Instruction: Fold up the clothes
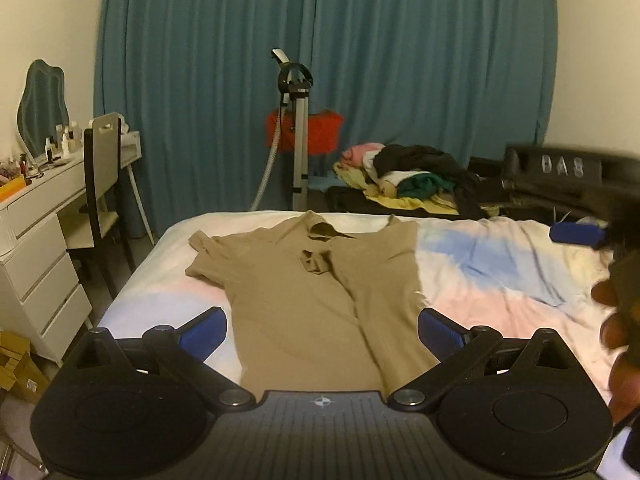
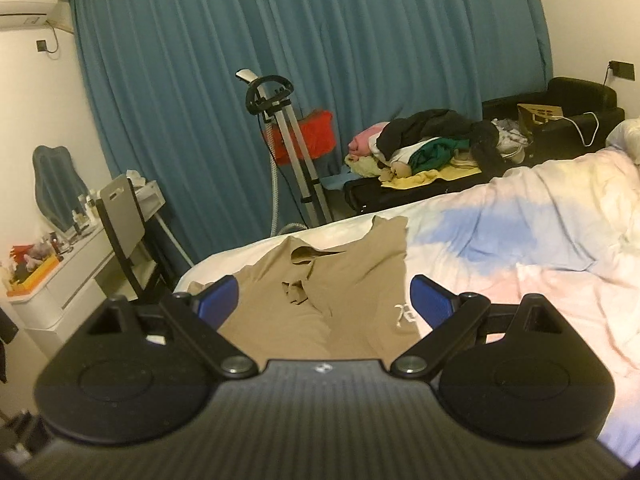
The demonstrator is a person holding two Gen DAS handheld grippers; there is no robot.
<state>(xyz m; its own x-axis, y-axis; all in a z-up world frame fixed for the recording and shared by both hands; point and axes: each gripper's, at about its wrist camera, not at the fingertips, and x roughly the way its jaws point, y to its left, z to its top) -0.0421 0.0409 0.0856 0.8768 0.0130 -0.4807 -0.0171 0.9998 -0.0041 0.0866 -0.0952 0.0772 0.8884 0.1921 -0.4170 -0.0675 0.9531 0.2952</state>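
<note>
A tan short-sleeved shirt (image 1: 304,304) lies spread on the pastel bedspread (image 1: 500,276), collar toward the far edge, with its right side folded in over the middle. My left gripper (image 1: 322,330) hovers above the shirt's near part, wide open, blue pads apart and nothing between them. In the right wrist view the same shirt (image 2: 340,300) shows a small white logo near the right pad. My right gripper (image 2: 324,298) is also open and holds nothing, raised over the shirt. The right gripper's blue finger (image 1: 576,236) and a hand (image 1: 616,320) show blurred at the left wrist view's right edge.
A pile of mixed clothes (image 1: 408,176) sits on a black sofa (image 2: 552,120) beyond the bed. A garment steamer stand (image 1: 296,120) stands before the teal curtain (image 1: 320,60). A white dresser (image 1: 36,248) and a chair (image 1: 100,176) are left of the bed.
</note>
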